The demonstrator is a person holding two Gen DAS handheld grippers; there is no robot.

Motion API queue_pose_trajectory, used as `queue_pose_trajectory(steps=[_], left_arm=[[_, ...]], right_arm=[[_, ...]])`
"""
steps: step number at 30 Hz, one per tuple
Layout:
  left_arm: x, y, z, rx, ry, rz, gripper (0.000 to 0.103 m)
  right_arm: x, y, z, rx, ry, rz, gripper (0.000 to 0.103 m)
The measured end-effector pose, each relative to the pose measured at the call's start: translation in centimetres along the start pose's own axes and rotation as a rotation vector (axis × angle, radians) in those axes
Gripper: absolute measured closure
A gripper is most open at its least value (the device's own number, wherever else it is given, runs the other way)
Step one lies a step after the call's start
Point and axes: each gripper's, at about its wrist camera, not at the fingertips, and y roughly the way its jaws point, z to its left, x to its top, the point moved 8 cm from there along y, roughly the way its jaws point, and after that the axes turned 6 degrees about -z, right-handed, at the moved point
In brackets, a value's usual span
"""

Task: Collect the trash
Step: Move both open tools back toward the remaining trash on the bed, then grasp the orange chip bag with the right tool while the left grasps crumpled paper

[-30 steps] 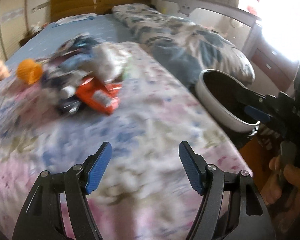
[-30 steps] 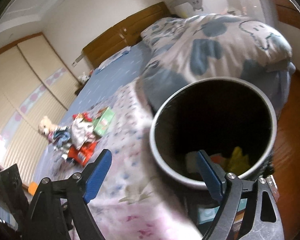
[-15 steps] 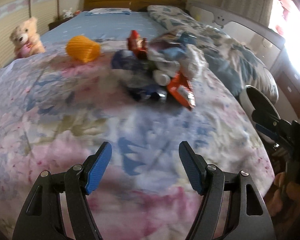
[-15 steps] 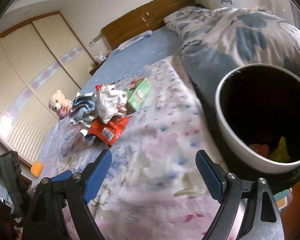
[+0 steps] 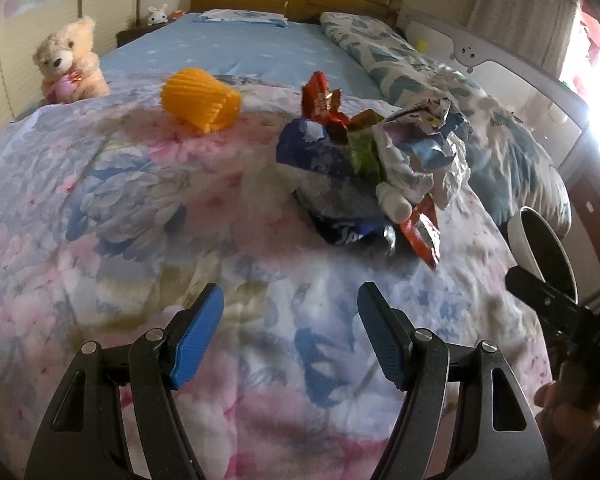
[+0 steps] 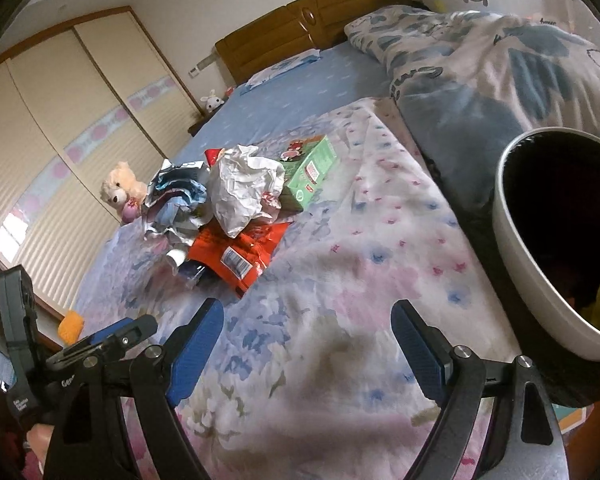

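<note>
- Blue pads on both claws. Left gripper (image 5: pixel 290 336) jaws spread wide, nothing between them, floral quilt (image 5: pixel 112 208) showing through the gap.
- Right gripper (image 6: pixel 308 344) also spread wide, empty, hanging over the same quilt; touches nothing that can be seen.
- Trash pile (image 5: pixel 372 172) lies on the quilt at about 1 o'clock from the left claw, well apart from its tips. From the right wrist view the pile (image 6: pixel 236 208) sits at about 11 o'clock, also apart.
- Pile make-up: crumpled white paper (image 6: pixel 244 188) on top, red-orange snack wrapper (image 6: pixel 236 256) flattened beneath with a barcode showing, dark blue foil bag (image 5: pixel 340 196), small red wrapper (image 5: pixel 320 100) standing up at the far side, green carton (image 6: pixel 312 172) touching the pile's far right edge.
- Orange ribbed foam sleeve (image 5: pixel 200 102) lies alone at 11 o'clock in the left view, apart from the pile.
- White bin (image 6: pixel 556 248) with dark interior at 2 o'clock of the right claw, off the bed edge; something yellow low inside.
- Teddy bear (image 5: pixel 66 66) sits at the far left edge of the bed.
</note>
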Motion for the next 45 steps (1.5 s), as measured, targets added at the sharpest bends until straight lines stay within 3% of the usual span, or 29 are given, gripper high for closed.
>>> queue_pose_trajectory(steps=[7,12,13,15,17,26,31,32,36,37,38,40,45], left_arm=[[0.6,2.2,-2.9,-0.031,0.065,0.026,0.032],[1.8,3.6,-3.4,-0.017,0.049,0.021,0.033],[2.1,3.7,-3.3,-0.012,0.041,0.014,0.047],[2.3,4.2,-3.0,-0.032,0.023,0.027,0.092],[2.3,4.4,-2.3,-0.034,0.005,0.037,0.102],[0.9,0.6,3.8,0.017,-0.048,-0.007,0.102],[-0.1,0.2,6.1,0.019,-0.082,0.016,0.102],[0.0,0.2,6.1,0.013,-0.087,0.020,0.098],[0.5,0.5,5.2,-0.015,-0.090,0.013,0.064],[0.9,0.5,4.6,-0.022,-0.078,0.002,0.059],[1.2,0.7,4.1,-0.028,-0.069,-0.003,0.059],[1.8,1.2,3.3,-0.030,-0.055,-0.006,0.059],[2.9,3.3,2.7,-0.036,-0.064,0.008,0.063]], right_arm=[[0.5,1.1,-0.2,0.002,0.013,0.002,0.017],[1.0,1.5,-0.9,-0.005,0.033,0.002,0.017],[1.1,1.5,-1.0,-0.005,0.036,0.001,0.017],[1.2,1.6,-1.2,-0.005,0.040,0.004,0.017],[1.2,1.8,-1.0,-0.002,0.040,0.008,0.018],[1.5,3.8,1.9,0.051,0.013,0.032,0.019],[1.2,5.5,3.6,0.060,-0.023,0.062,0.020],[1.1,6.0,3.9,0.056,-0.032,0.071,0.020],[1.5,7.6,4.9,0.038,-0.070,0.080,0.021],[1.7,7.8,5.1,0.037,-0.079,0.083,0.031],[1.7,8.2,5.2,0.028,-0.094,0.092,0.050],[1.6,8.6,5.2,0.016,-0.109,0.102,0.068],[1.3,7.7,4.7,0.036,-0.102,0.095,0.078]])
